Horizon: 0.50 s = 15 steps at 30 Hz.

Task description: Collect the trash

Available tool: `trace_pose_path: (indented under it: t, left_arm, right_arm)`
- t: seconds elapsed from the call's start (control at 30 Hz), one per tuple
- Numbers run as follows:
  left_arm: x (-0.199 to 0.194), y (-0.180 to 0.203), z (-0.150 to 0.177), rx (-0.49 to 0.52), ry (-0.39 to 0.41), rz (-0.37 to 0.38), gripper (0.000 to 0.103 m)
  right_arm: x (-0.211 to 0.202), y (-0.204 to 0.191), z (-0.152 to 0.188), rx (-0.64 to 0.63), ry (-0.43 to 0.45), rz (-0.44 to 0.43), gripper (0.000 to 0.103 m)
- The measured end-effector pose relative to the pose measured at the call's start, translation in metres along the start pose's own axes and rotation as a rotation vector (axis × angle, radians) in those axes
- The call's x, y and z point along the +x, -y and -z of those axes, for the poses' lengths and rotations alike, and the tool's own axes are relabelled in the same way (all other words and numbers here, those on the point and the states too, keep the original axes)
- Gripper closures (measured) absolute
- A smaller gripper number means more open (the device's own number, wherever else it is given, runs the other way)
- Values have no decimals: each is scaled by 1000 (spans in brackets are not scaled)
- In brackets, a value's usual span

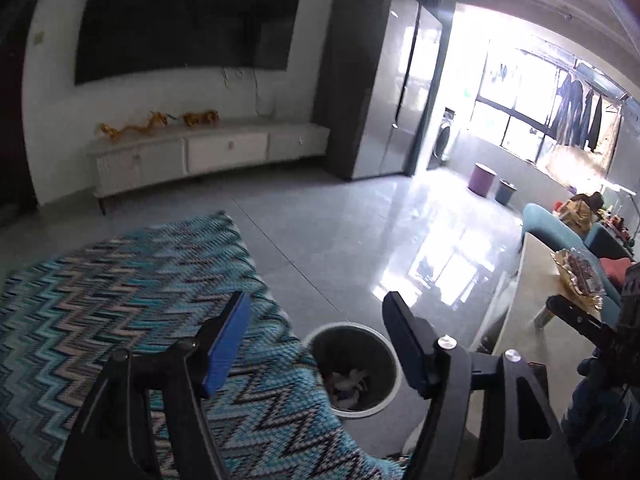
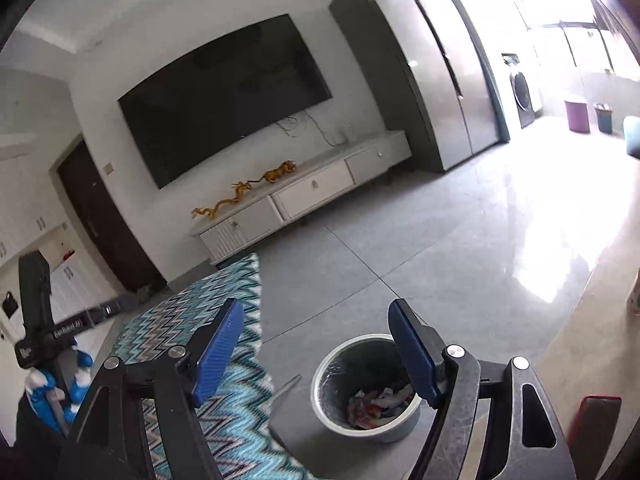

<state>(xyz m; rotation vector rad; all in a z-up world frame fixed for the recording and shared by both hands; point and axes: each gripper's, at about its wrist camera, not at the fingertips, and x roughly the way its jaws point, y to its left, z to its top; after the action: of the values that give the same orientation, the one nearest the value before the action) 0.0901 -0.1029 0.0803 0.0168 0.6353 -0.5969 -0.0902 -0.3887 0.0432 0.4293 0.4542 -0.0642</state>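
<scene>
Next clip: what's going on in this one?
A person is tidying a living room with a hand-held gripper in each hand. Both the left hand-held gripper and the right hand-held gripper are open with nothing between their blue pads. Below them, a round trash bin stands on the grey tile floor at the edge of a zigzag rug, with crumpled trash already at its bottom.

Left tool (image 1: 316, 312): black angular frame, two flat blue ribbed pads (image 1: 226, 344), silver round-head screws at the finger pivots.

Right tool (image 2: 316, 320): same black frame, scuffed, blue ribbed pads (image 2: 218, 354), silver screws.

Hand (image 2: 56, 390): blue-and-white glove; white lettering on the black handle.
</scene>
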Motion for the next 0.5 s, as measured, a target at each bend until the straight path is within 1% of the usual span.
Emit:
trace_pose_path:
  t: [0.07, 0.1, 0.13, 0.23, 0.3, 0.33, 0.4, 0.5]
  left_arm:
    - [-27, -5, 1, 15, 47, -49, 35]
    - [-38, -7, 4, 21, 66, -78, 32]
    - [-52, -10, 6, 27, 90, -120, 31]
    - [-82, -15, 16, 36, 140, -200, 25]
    - [-102, -19, 27, 37, 170, -268, 18]
    - [-109, -21, 32, 34, 181, -284, 16]
    - [-126, -24, 45, 25, 211, -317, 6]
    - [-145, -32, 63, 9, 243, -382, 2]
  right_arm:
    - [-7, -17, 5, -21, 4, -17, 28]
    - [-11, -28, 9, -33, 5, -36, 27]
    - [-12, -36, 12, -41, 4, -49, 27]
    - [-15, -69, 24, -75, -6, -91, 24]
    - [-16, -92, 32, -102, -11, -113, 22]
    - [-17, -101, 36, -112, -13, -120, 22]
    - [-16, -121, 44, -139, -13, -131, 20]
    - [-16, -149, 58, -182, -10, -145, 15]
